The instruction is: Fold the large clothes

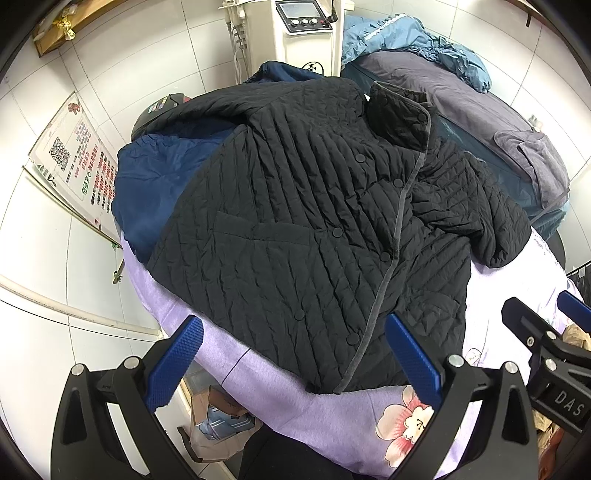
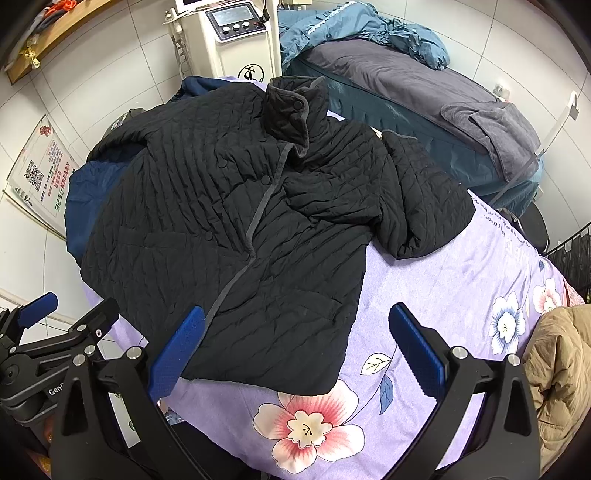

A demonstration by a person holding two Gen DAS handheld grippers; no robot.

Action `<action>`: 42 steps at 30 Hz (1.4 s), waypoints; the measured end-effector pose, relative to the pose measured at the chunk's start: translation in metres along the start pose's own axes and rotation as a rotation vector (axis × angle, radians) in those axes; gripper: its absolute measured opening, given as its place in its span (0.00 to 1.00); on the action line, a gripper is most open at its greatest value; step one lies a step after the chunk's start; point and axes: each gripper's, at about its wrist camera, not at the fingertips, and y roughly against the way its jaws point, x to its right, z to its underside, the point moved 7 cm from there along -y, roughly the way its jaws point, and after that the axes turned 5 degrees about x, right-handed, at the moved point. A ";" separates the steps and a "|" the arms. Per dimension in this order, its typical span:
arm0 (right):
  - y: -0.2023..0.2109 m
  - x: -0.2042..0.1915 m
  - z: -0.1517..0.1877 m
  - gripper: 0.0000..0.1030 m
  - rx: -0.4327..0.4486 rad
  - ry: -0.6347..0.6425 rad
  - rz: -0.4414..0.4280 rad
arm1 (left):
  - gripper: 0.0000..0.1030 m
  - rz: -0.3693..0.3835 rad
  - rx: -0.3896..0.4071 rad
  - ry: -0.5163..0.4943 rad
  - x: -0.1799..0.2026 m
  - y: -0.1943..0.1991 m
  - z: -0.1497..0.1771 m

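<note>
A black quilted jacket [image 1: 295, 229] lies front up on a lilac flowered sheet [image 1: 332, 417], buttoned, collar at the far end, hem nearest me. It also shows in the right wrist view [image 2: 229, 236], its right sleeve [image 2: 424, 206] lying bent on the sheet [image 2: 461, 295]. My left gripper [image 1: 295, 365] is open and empty, just above the hem's left part. My right gripper [image 2: 295, 358] is open and empty, over the hem's right corner. Each gripper shows at the edge of the other's view.
A dark blue garment [image 1: 155, 192] lies under the jacket's far left. A tan coat [image 2: 561, 376] sits at the right edge. A white machine [image 1: 306, 33] and a second bed with grey and blue bedding [image 2: 406, 85] stand behind. The left bed edge drops to the floor, where a bag [image 1: 218, 424] stands.
</note>
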 end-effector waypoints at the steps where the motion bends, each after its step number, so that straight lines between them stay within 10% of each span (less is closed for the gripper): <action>1: 0.000 0.000 0.000 0.96 -0.001 -0.001 0.000 | 0.94 0.001 0.000 0.000 0.000 0.000 0.000; 42: -0.003 -0.002 0.003 0.96 -0.018 0.003 -0.008 | 0.94 0.014 -0.003 -0.020 0.005 -0.002 -0.002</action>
